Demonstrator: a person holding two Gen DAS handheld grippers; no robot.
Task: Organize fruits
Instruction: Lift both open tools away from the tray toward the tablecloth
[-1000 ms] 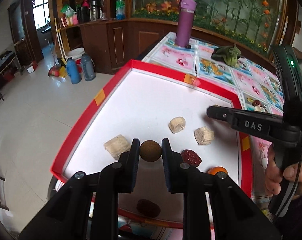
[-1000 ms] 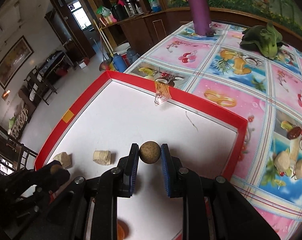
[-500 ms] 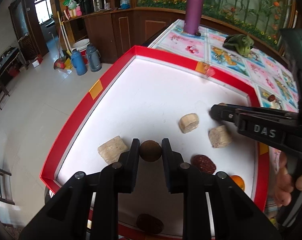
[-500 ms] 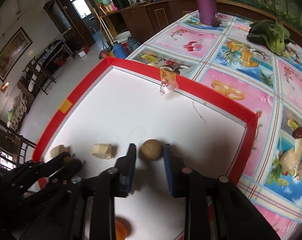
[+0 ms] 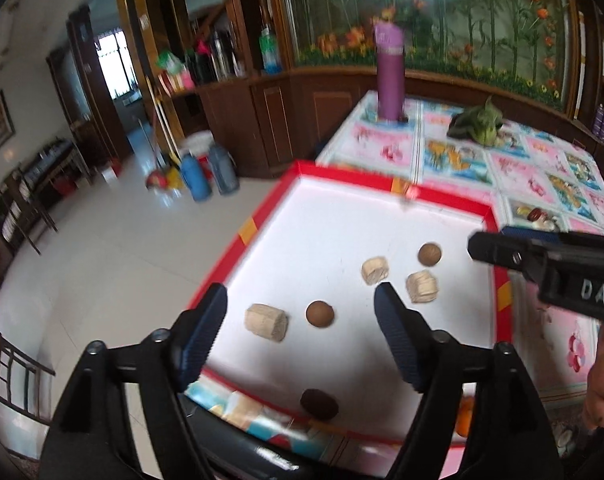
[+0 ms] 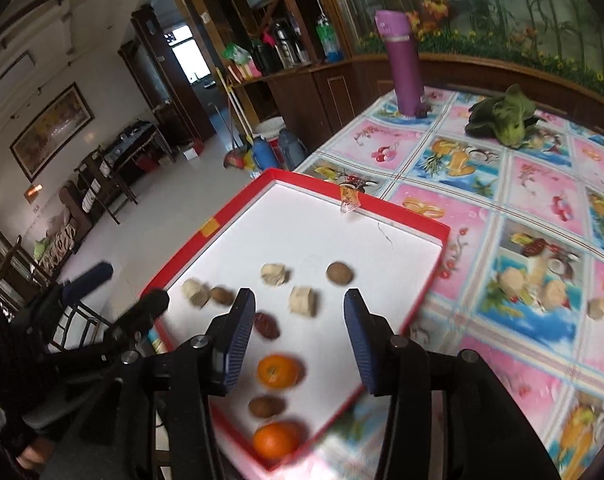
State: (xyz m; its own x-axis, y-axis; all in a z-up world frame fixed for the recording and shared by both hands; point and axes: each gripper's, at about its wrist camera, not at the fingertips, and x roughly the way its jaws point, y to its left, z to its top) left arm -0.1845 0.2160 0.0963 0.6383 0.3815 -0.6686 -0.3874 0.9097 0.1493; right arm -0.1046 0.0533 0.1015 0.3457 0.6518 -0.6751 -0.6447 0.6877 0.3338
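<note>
Brown round fruits (image 5: 320, 314) (image 5: 429, 254) lie loose in the red-rimmed tray (image 5: 262, 216), at its 7 and 2 o'clock. Left tongs (image 5: 300, 334) and right tongs (image 6: 298, 330): wide open, empty. Between placements; next, choose and straddle another fruit.

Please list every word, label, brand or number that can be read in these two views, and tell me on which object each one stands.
"DAS": white capitals on the black body of the right gripper, seen at the right edge of the left wrist view; the frame edge may cut the word.
Green-labelled bottle on the wooden counter: label too blurred to read.
Purple flask: no text visible.
Tablecloth: fruit pictures only, no readable words.
</note>
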